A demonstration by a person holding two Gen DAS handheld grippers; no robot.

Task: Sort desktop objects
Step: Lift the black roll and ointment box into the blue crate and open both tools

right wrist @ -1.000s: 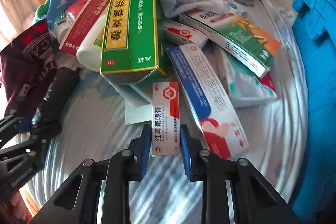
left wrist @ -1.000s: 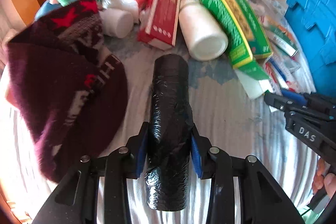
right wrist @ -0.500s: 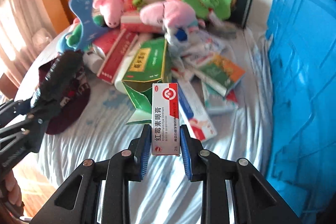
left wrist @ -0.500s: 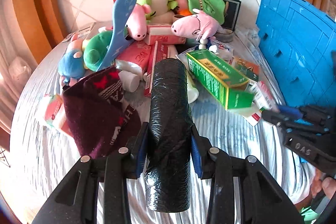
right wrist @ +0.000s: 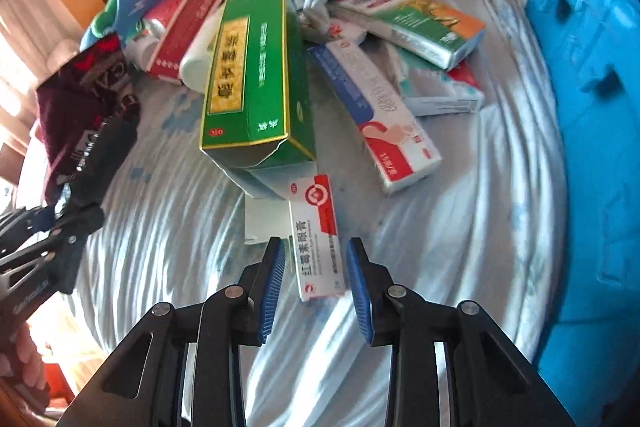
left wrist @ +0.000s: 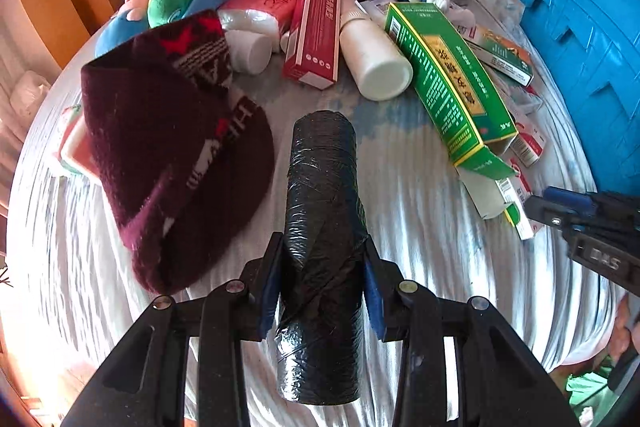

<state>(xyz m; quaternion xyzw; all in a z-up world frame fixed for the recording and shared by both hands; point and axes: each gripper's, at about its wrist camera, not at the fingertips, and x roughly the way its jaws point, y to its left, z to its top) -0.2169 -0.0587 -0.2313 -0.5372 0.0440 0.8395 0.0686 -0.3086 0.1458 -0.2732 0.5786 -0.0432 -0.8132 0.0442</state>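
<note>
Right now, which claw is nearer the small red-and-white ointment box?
Right. The right claw is open around the ointment box; the left claw, shut on the black roll, is off to its left.

A maroon hat (left wrist: 168, 143) hides most of a pink packet (left wrist: 74, 143), while the blue crate (right wrist: 592, 107) runs off-frame.
</note>
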